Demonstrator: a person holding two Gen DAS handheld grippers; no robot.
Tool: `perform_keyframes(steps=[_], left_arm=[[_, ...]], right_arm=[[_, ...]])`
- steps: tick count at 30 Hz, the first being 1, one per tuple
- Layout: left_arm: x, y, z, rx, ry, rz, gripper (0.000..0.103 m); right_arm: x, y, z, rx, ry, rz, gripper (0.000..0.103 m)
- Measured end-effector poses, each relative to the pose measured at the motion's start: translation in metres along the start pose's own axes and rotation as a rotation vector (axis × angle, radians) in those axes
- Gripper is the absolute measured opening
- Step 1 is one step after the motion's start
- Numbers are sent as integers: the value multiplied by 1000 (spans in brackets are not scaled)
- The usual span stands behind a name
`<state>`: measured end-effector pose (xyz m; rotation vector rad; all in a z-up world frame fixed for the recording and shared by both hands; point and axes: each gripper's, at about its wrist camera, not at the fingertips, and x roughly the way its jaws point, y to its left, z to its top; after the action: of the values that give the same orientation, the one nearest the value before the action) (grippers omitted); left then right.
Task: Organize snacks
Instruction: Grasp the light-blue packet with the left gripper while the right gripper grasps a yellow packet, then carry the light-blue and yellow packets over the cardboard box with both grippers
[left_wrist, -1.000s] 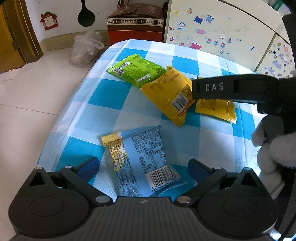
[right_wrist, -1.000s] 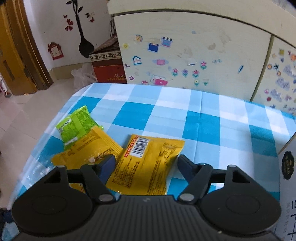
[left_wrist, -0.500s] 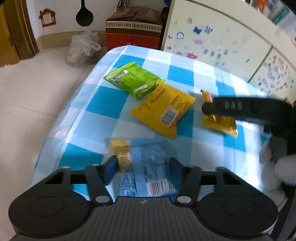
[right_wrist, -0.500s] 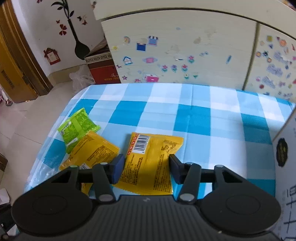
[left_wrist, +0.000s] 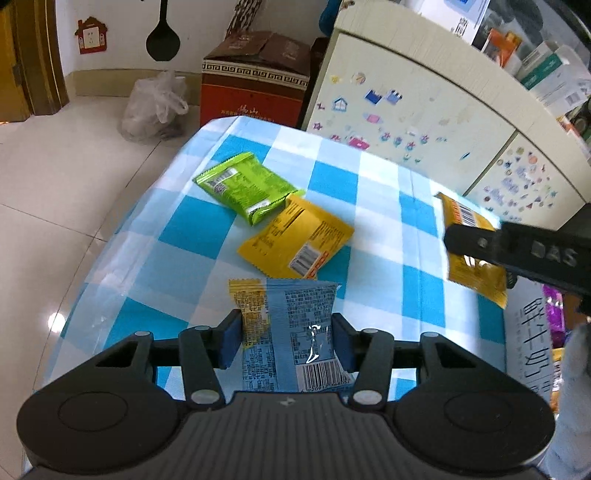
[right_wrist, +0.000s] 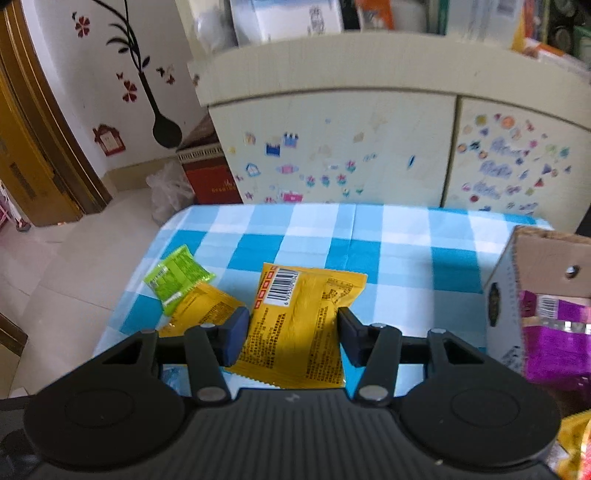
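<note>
My left gripper (left_wrist: 286, 341) is shut on a blue snack packet (left_wrist: 295, 332) with a yellow end and holds it above the blue checked table (left_wrist: 192, 229). My right gripper (right_wrist: 290, 334) is shut on a yellow snack packet (right_wrist: 299, 317) and holds it raised over the table; this packet also shows in the left wrist view (left_wrist: 471, 251), gripped by the right gripper. A green packet (left_wrist: 245, 184) and another yellow packet (left_wrist: 295, 236) lie on the table at the left. They also show in the right wrist view, green (right_wrist: 175, 275) and yellow (right_wrist: 205, 306).
A cardboard box (right_wrist: 535, 291) with a purple packet (right_wrist: 557, 332) in it stands at the table's right edge. A sticker-covered cabinet (right_wrist: 351, 147) stands behind the table. A red carton (left_wrist: 255, 85) and a plastic bag (left_wrist: 155, 107) sit on the floor beyond.
Both grippers closed on their packets and lifted them off the table. The right gripper has carried the yellow packet up and toward the box on the right.
</note>
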<state>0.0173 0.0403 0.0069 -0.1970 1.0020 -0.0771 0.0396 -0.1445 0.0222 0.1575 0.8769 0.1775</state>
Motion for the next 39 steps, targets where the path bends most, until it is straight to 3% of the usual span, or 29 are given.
perform_keyframes(steps=[14,39], left_arm=[[-32,-19,6,29,-78,-14,56],[-60,-60,2,101,-170,-44,56]], right_arm=[[-69,-7,-21,0,-67,-5,52],[-121,-47,-21,29,-157,-99,52]])
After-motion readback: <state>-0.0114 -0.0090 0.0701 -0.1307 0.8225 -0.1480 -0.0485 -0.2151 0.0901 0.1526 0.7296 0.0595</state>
